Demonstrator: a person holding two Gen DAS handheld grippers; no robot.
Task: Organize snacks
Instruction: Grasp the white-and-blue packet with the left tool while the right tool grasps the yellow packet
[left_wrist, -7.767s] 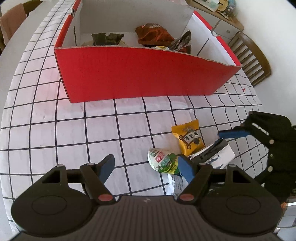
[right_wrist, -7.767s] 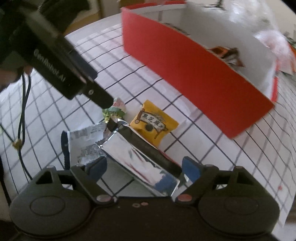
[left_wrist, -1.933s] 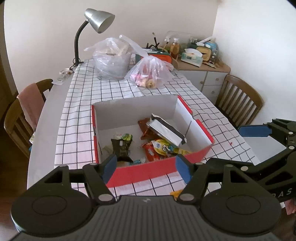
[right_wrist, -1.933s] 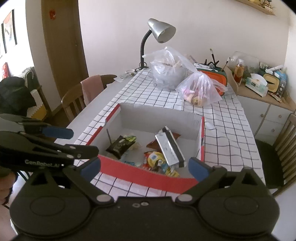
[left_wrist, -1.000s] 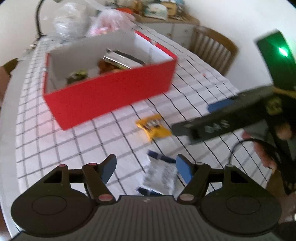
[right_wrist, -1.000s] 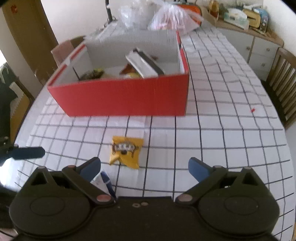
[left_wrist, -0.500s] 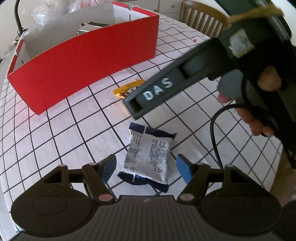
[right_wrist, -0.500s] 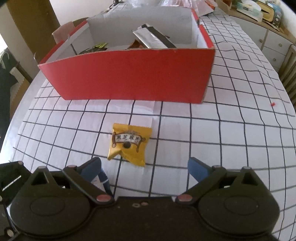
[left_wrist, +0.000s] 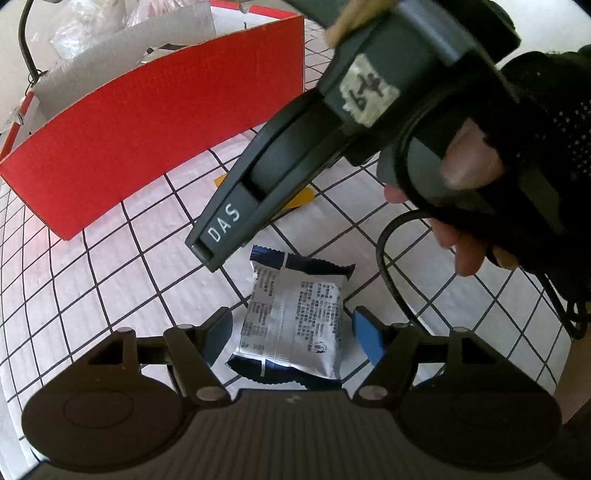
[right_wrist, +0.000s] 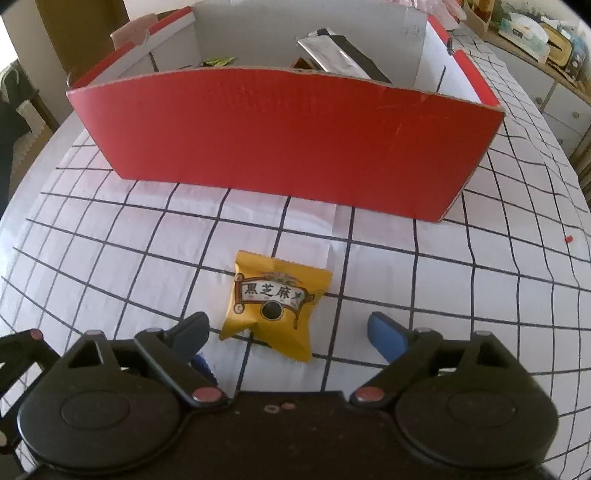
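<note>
The left gripper (left_wrist: 291, 328) points steeply down at the tabletop (left_wrist: 110, 266), its blue-padded fingers spread wide. A silver and navy snack packet (left_wrist: 291, 325) lies flat between them; a gap shows beside the right pad, while the left pad sits very near the wrapper's edge, and contact cannot be confirmed. Just beyond the packet, the dark body of the other tool crosses the left wrist view, held by a gloved hand (left_wrist: 517, 155), with a black cable (left_wrist: 388, 273) looping down to the cloth.

The right gripper (right_wrist: 288, 332) also tilts downward, and its fingers are closing while still well spread. A yellow snack packet (right_wrist: 273, 302) lies between them, nearer the left pad, with clear cloth between it and the right pad.

Past the yellow packet, several bare squares of checked tablecloth (right_wrist: 406, 277) stretch to the red cardboard box (right_wrist: 288, 140), whose tall front wall stands upright. A silver pouch (right_wrist: 340, 59) pokes above the box rim. To the right of the box the cloth runs open to the tabletop edge.
</note>
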